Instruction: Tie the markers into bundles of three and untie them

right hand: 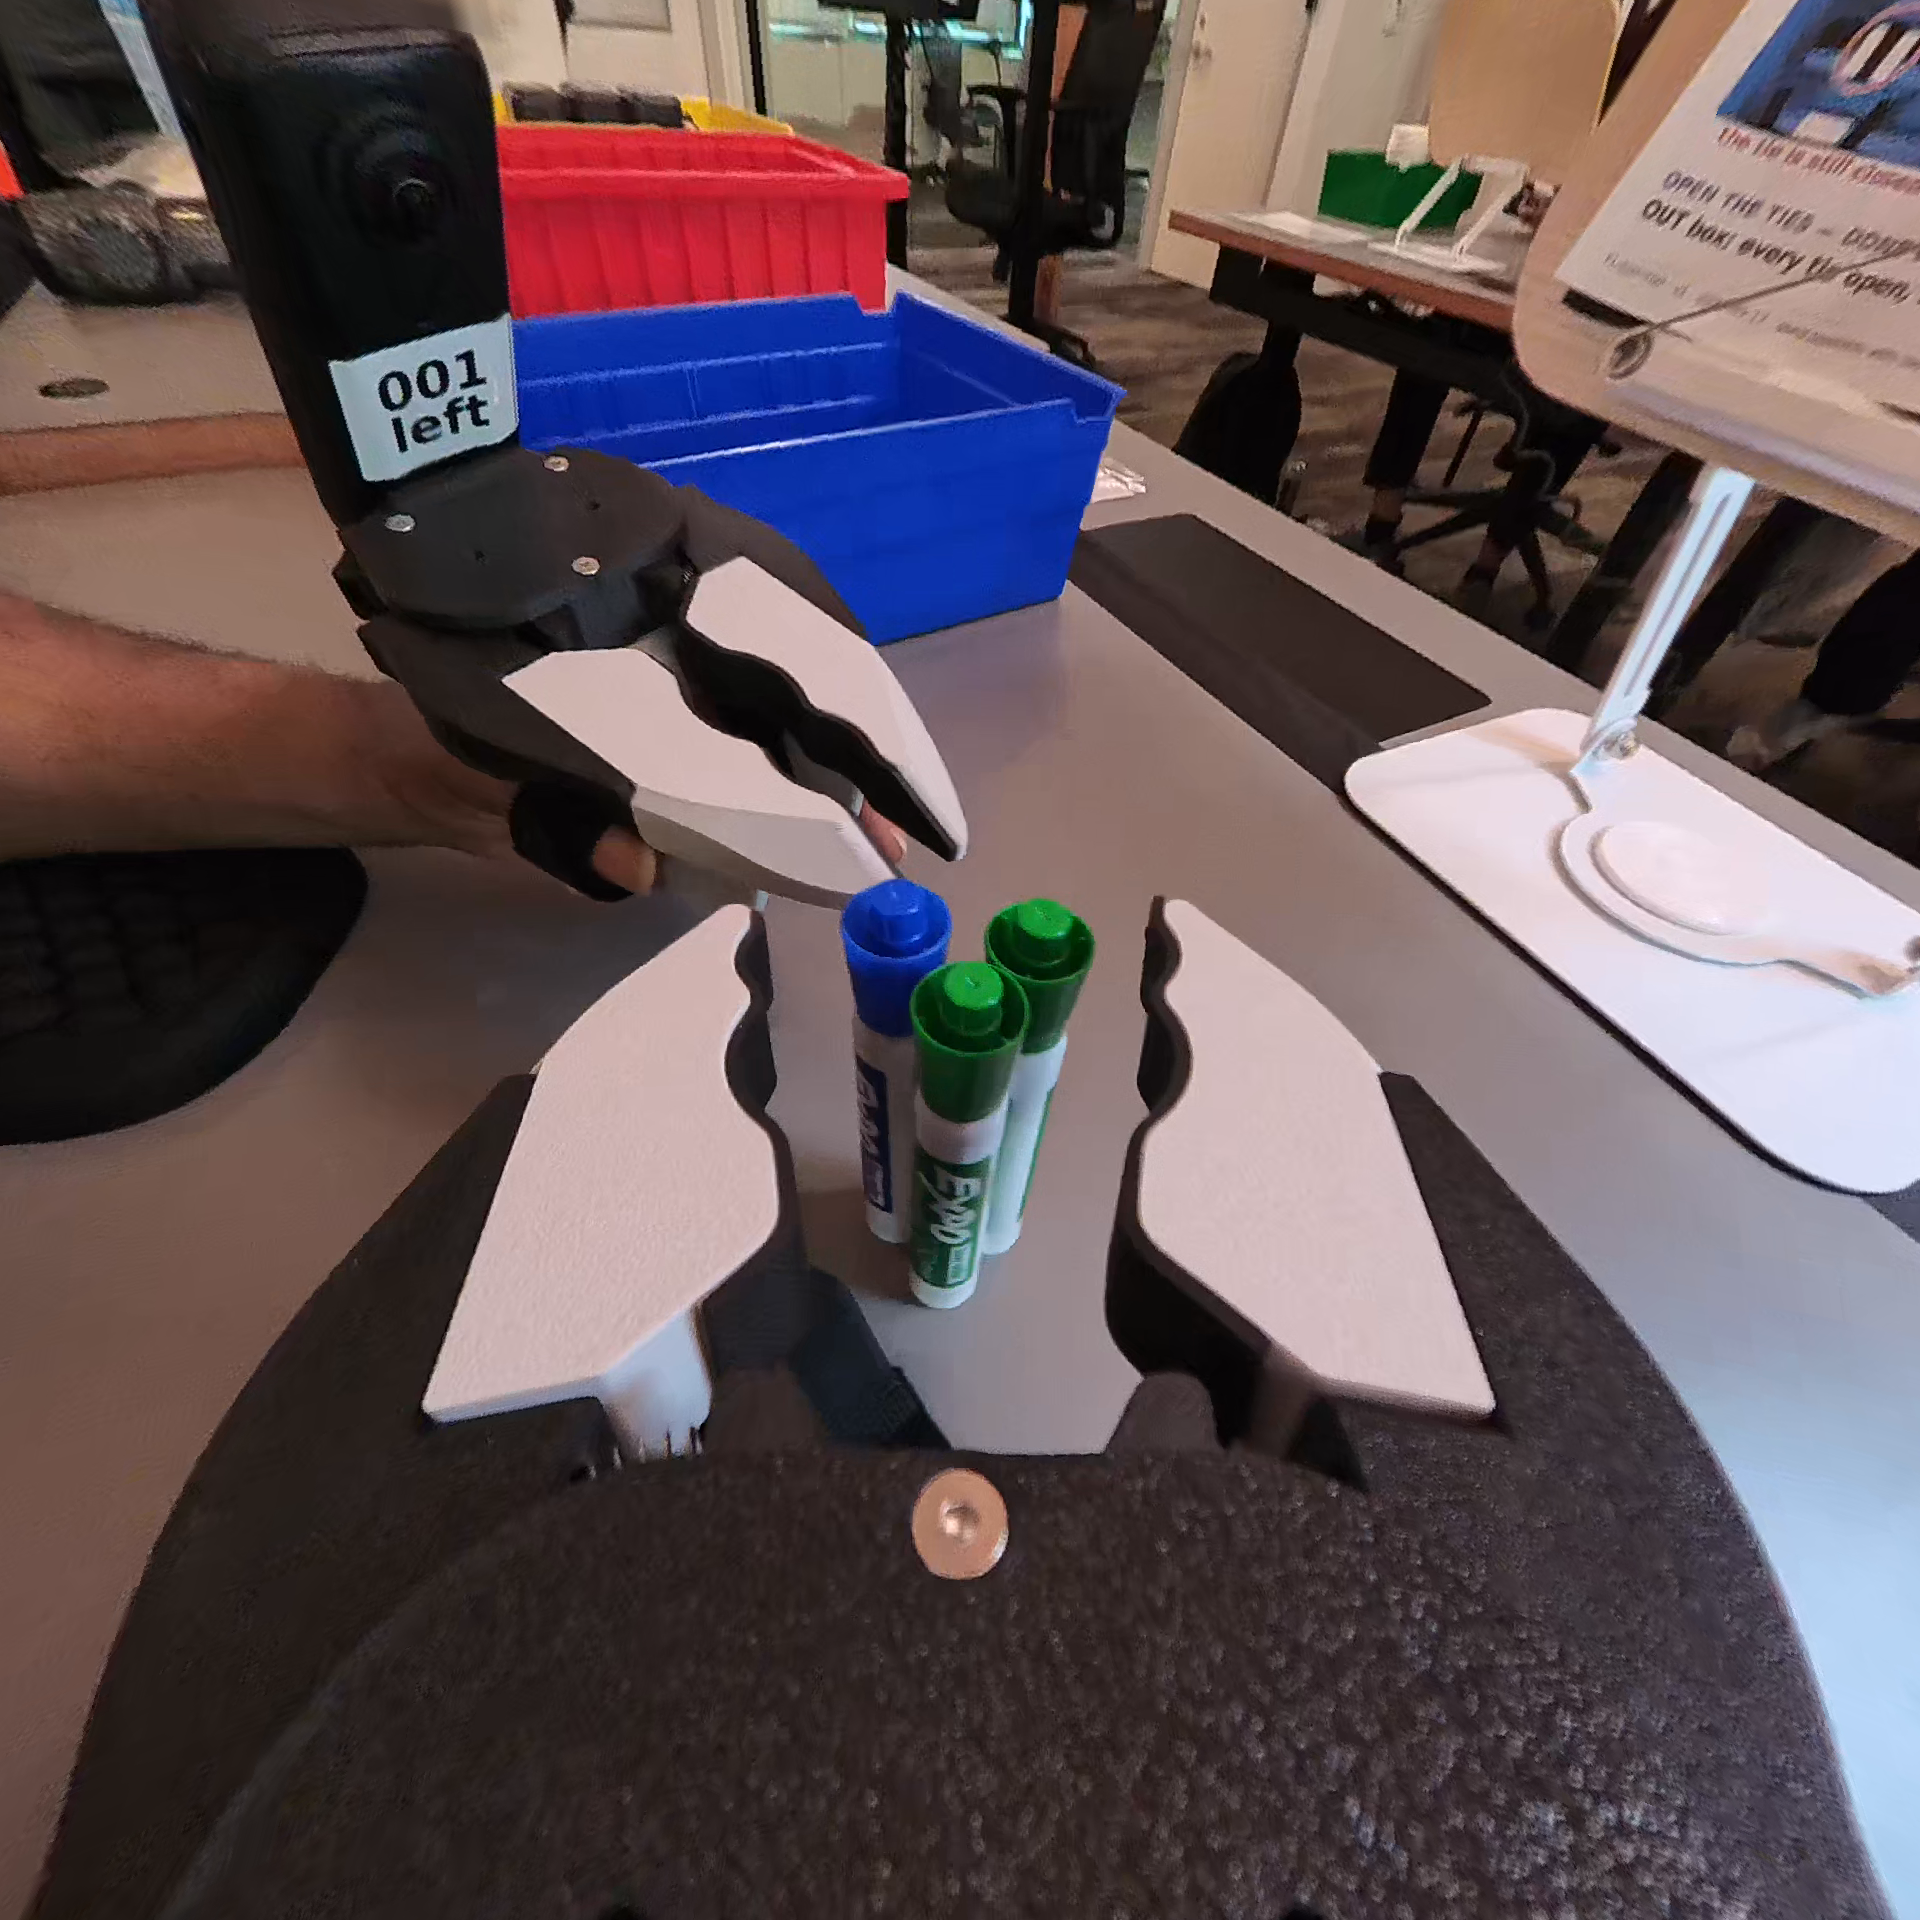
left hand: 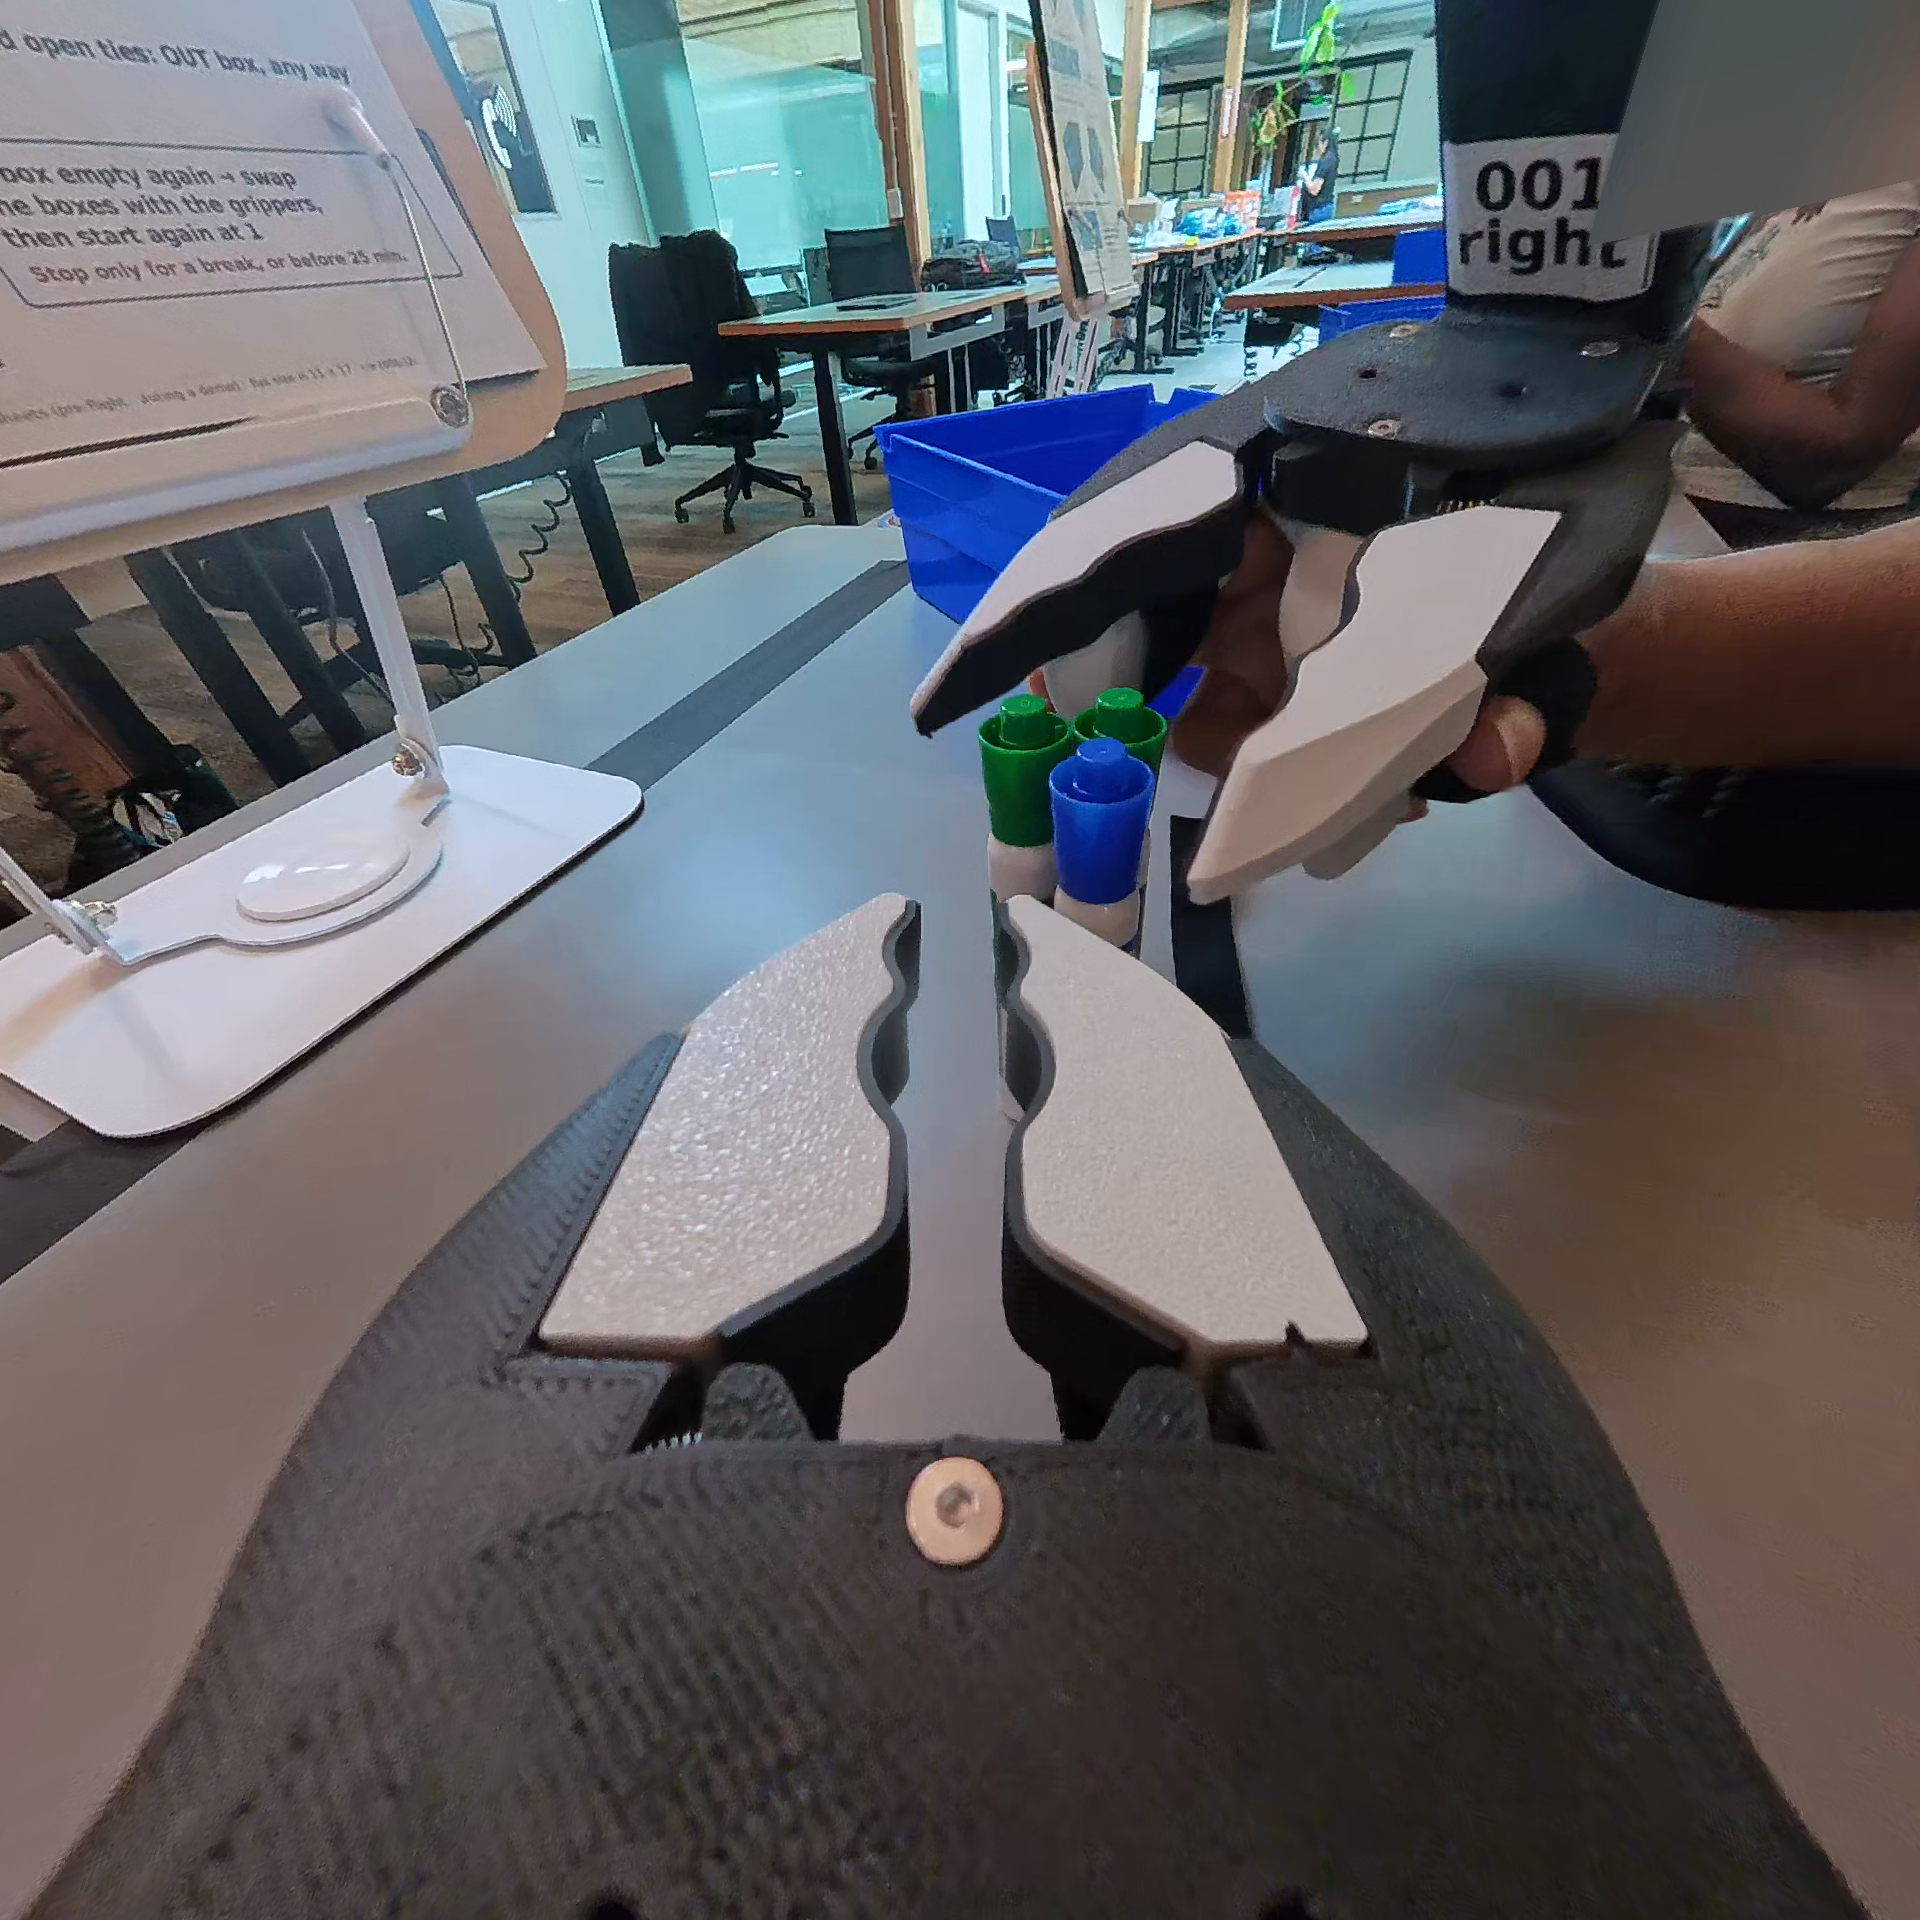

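Three markers stand upright and close together on the grey table: one with a blue cap [right hand: 894, 1029] and two with green caps [right hand: 961, 1112] [right hand: 1039, 987]. My right gripper [right hand: 951, 920] is open wide, with one finger on each side of the markers and touching none. My left gripper [left hand: 958, 909] is just behind them, empty, with only a narrow gap between its fingers. In the left wrist view the blue cap [left hand: 1099, 821] and green caps [left hand: 1023, 769] stand between both grippers, under the right gripper [left hand: 1058, 808]. A black strap [left hand: 1210, 956] lies flat beside the markers.
A blue bin [right hand: 883, 499] stands behind the left gripper, with a red bin [right hand: 675, 229] farther back. A white sign stand's base [right hand: 1662, 935] lies to the right. A black padded rest [right hand: 135, 987] lies at the left. A black strip [right hand: 1268, 644] crosses the table. My two grippers' fingertips are within a few centimetres of each other.
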### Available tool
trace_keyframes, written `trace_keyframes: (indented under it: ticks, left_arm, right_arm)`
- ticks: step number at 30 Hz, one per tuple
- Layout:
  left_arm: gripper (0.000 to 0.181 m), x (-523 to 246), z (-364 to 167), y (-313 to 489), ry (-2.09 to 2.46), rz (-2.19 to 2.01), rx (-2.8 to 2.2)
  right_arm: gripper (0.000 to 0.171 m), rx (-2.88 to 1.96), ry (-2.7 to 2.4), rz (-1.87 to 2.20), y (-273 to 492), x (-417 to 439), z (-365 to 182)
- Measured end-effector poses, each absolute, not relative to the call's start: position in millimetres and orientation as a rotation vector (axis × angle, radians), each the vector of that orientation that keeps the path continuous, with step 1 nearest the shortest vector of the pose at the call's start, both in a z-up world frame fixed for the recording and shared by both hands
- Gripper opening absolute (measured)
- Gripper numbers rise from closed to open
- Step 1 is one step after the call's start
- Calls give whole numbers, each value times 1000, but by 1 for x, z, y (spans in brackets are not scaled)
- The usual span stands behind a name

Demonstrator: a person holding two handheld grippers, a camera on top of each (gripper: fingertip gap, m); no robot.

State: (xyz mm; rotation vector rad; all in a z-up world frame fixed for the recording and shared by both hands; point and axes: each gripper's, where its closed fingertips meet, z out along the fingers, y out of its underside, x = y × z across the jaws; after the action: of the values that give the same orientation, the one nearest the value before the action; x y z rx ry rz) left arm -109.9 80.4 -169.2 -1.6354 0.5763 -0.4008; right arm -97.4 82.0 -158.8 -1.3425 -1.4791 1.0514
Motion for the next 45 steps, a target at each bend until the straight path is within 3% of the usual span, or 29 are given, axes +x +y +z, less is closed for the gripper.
trace_keyframes:
  ticks: [27, 45]
  left_arm:
    - [9, -102, -165, 77, 600, -428, -1608]
    - [9, -102, -162, 76, 594, -433, -1596]
  right_arm:
    - [43, -1333, -1416, 989, 87, -100, -179]
    - [51, -1310, -1419, 1019, 83, -98, -177]
